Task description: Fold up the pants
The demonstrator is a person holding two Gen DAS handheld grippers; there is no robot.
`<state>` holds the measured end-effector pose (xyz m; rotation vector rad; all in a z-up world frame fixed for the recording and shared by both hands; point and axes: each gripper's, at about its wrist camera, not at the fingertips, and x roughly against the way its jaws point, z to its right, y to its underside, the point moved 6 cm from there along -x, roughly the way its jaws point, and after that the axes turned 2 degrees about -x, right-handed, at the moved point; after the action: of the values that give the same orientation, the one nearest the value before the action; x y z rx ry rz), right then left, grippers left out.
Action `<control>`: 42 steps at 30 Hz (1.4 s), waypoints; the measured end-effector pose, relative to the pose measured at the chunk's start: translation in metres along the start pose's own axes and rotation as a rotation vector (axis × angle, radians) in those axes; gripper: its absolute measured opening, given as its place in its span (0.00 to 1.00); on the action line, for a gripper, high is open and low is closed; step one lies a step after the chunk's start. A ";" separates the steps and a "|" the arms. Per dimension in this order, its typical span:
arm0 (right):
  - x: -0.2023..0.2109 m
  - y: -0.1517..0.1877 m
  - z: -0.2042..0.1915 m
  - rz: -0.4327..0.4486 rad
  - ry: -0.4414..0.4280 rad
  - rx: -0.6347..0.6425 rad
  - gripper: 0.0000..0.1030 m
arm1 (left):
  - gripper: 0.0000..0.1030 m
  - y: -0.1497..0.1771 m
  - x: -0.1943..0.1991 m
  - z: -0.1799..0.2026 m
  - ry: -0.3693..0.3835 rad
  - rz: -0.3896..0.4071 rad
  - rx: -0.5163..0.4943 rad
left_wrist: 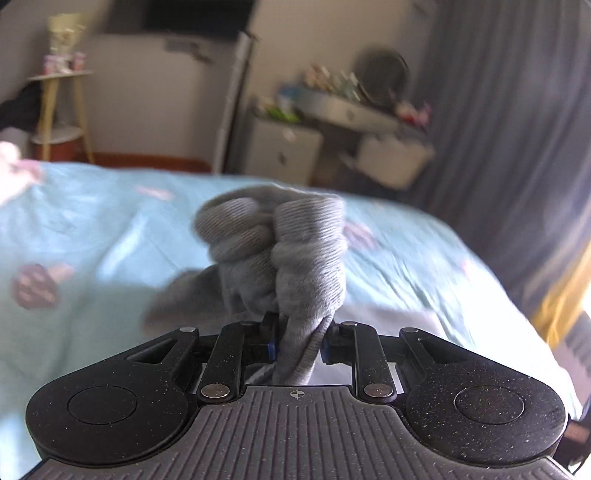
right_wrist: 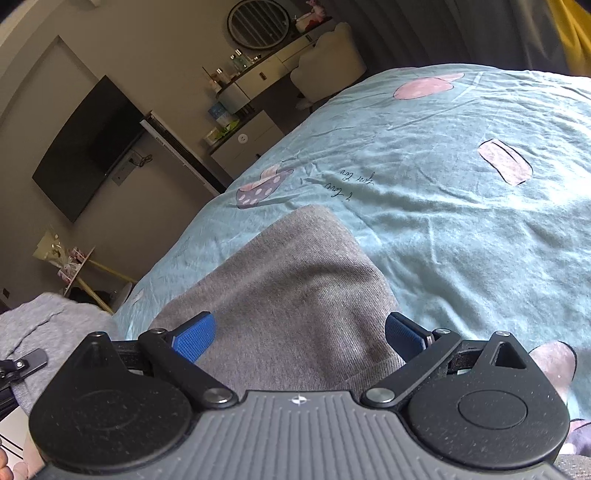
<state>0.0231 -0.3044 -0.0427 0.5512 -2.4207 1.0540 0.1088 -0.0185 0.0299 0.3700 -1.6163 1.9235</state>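
In the left wrist view the grey pants [left_wrist: 280, 240] are bunched into a thick twisted wad, lifted above the pale blue bedsheet [left_wrist: 92, 229]. My left gripper [left_wrist: 297, 334] is shut on that wad, and fabric spills out past its fingertips. The view is blurred by motion. In the right wrist view another part of the grey pants [right_wrist: 295, 273] lies flat on the bedsheet [right_wrist: 443, 206]. My right gripper [right_wrist: 299, 332] hovers over it, open. Its blue pads [right_wrist: 194, 338] stand wide apart, clear of the cloth.
The bed's far edge faces a white dresser [right_wrist: 251, 88] with bottles and a round mirror [right_wrist: 258, 22]. A wall television [right_wrist: 88, 147] hangs to the left. A wooden stool [left_wrist: 61, 110] stands by the wall. Grey curtains [left_wrist: 509, 129] hang to the right.
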 end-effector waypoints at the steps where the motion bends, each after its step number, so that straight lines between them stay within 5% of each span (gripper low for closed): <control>1: 0.000 0.001 0.000 -0.005 -0.003 0.004 0.96 | 0.29 0.008 -0.009 0.011 -0.001 -0.026 -0.015; 4: 0.002 0.005 -0.001 -0.023 -0.017 0.009 0.96 | 0.65 0.036 -0.033 0.040 0.014 -0.126 -0.042; 6: 0.003 0.005 -0.001 -0.026 -0.023 0.011 0.96 | 0.77 0.050 -0.039 0.053 0.037 -0.187 -0.072; 8: 0.003 0.005 -0.001 -0.034 -0.035 0.006 0.96 | 0.92 0.059 -0.032 0.059 0.033 -0.167 -0.105; 13: 0.000 0.007 -0.005 -0.072 -0.077 0.025 0.96 | 0.93 0.072 0.002 0.033 -0.037 -0.114 -0.051; 17: -0.010 0.011 -0.022 -0.154 -0.151 0.056 0.96 | 0.93 0.077 0.022 -0.012 -0.229 -0.130 -0.013; 21: -0.027 0.018 -0.041 -0.244 -0.207 0.052 0.96 | 0.93 0.089 0.028 -0.054 -0.323 -0.162 0.067; 27: -0.069 0.025 -0.052 -0.396 -0.159 0.046 0.85 | 0.93 0.102 0.020 -0.089 -0.320 -0.235 0.287; 37: -0.100 0.023 -0.063 -0.538 -0.195 0.001 0.80 | 0.93 0.108 0.017 -0.095 -0.339 -0.254 0.318; 42: -0.111 0.029 -0.065 -0.563 -0.222 -0.078 0.61 | 0.93 0.109 0.014 -0.099 -0.334 -0.251 0.347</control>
<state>0.1143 -0.2169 -0.0798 1.2836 -2.2545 0.6804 0.0481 0.0716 -0.0708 1.0325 -1.3426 2.0169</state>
